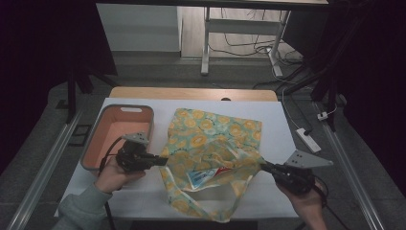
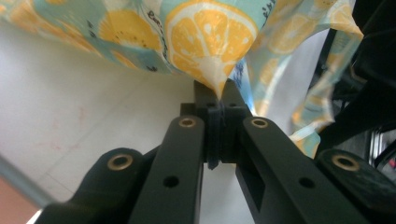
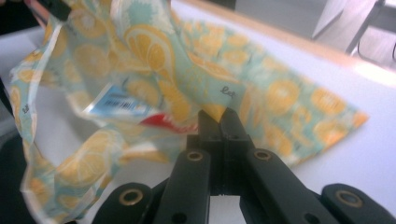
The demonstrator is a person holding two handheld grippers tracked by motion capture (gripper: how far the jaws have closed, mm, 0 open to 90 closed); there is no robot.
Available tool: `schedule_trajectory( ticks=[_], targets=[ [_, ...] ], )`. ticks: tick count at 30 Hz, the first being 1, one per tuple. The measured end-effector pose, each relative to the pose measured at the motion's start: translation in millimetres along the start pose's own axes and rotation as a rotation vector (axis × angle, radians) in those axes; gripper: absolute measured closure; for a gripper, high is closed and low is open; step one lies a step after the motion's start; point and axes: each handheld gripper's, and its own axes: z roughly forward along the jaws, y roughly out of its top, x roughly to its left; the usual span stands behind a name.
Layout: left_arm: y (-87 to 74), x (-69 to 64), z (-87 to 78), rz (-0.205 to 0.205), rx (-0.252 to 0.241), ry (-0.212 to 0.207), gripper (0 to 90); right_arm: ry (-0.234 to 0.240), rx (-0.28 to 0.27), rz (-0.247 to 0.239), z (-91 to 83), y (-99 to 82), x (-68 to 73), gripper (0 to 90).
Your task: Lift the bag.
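Small dark script on the lemon-print bag (image 3: 224,70) starts "Le", the rest cut off by a fold. The packet (image 3: 122,106) inside the bag carries a barcode-like block, too blurred to read.

A thin cloth bag (image 1: 210,143) printed with yellow lemon slices on pale teal lies on the white table, its mouth pulled open and lifted at two edges. Inside lies a flat blue, white and red packet (image 1: 205,176).

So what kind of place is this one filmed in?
Probably a lab or workshop recording station: a white table flanked by metal rails, a power strip and loose cables on the floor, dark surroundings.
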Motion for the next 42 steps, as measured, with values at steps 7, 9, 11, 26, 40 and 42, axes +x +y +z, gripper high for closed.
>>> schedule_trajectory(
  ticks=[7,9,11,26,40,42],
  targets=[
    [13.9,7.2,-24.2,-0.019,-0.083,-0.001,89.0,-0.003,-0.053,-0.004,4.8,33.0,-15.6,89.5],
    [18.1,8.9,-28.1,-0.017,-0.094,-0.002,89.0,-0.008,-0.059,-0.007,5.6,41.3,-18.9,89.4],
    [21.9,10.2,-31.3,-0.020,-0.109,-0.007,89.0,-0.010,-0.071,-0.002,4.9,48.3,-22.7,89.4],
    [49.7,-0.5,-73.3,0.027,-0.235,0.008,89.0,-0.050,-0.196,0.009,-20.0,74.9,-38.7,89.4],
    [68.3,-7.3,-96.7,0.054,-0.346,0.008,89.0,-0.089,-0.333,-0.006,-26.5,112.8,-48.6,89.4],
    [70.0,-4.8,-90.4,0.051,-0.322,0.030,89.0,-0.094,-0.332,0.000,-22.4,114.8,-50.5,89.5]
  ],
)
